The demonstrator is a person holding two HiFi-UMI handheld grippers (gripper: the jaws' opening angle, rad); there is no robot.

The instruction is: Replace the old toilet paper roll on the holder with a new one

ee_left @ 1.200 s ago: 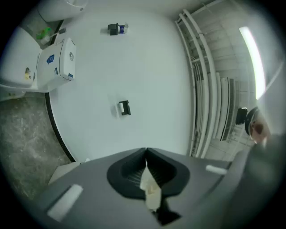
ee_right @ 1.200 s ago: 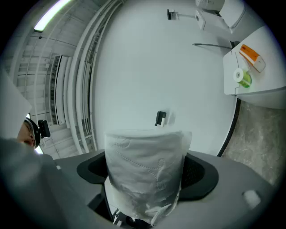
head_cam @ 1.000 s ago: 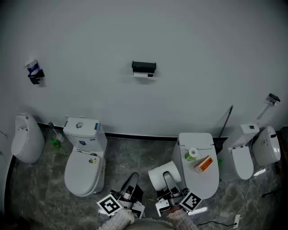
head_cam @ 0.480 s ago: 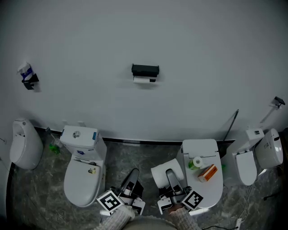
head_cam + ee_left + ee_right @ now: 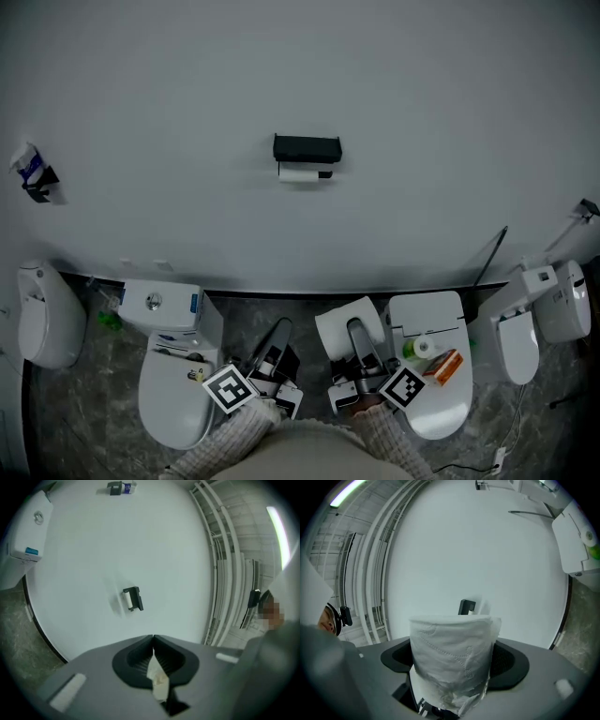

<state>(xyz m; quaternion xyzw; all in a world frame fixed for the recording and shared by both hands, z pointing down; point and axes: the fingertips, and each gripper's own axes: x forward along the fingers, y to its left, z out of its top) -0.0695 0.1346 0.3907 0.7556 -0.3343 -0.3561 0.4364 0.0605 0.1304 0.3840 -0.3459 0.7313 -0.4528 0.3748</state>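
R gripper (image 5: pixel 360 349): jaws spread wide, clamped on the new roll (image 5: pixel 452 656) across its sides. Roll sits upright, loose tail ragged at the bottom. L gripper (image 5: pixel 275 345): jaws closed tip to tip, pinching only a small paper scrap (image 5: pixel 157 679). Both are low, close to the body, over the floor between two toilets.

Step in hand, my read: carry-in, swap not started. Holder (image 5: pixel 307 147) is well apart, up on the wall, w/ the old roll (image 5: pixel 299 173) hanging under its black cover; looks thin.

To do it well:
- L should drop the scrap first, else there's no free jaw to pull the old roll.
- Keep R squeeze light. Roll is prob soft & will ovalise; core must stay round to go on the bar.
- Line core axis up w/ the bar before closing in.
- Can't tell from here which end of the holder is open.

Room:
- Grey marbled floor (image 5: pixel 281 314), black skirting, plain white wall.
- Toilet at L (image 5: pixel 169 403).
- Lidded toilet at R (image 5: pixel 441 408) w/ a green-capped item (image 5: pixel 419 349) + orange box (image 5: pixel 442 366) on the lid.
- Urinal (image 5: pixel 42 314) far L, another toilet (image 5: pixel 548 319) far R.
- Small wall fixture (image 5: pixel 33 175) upper L.
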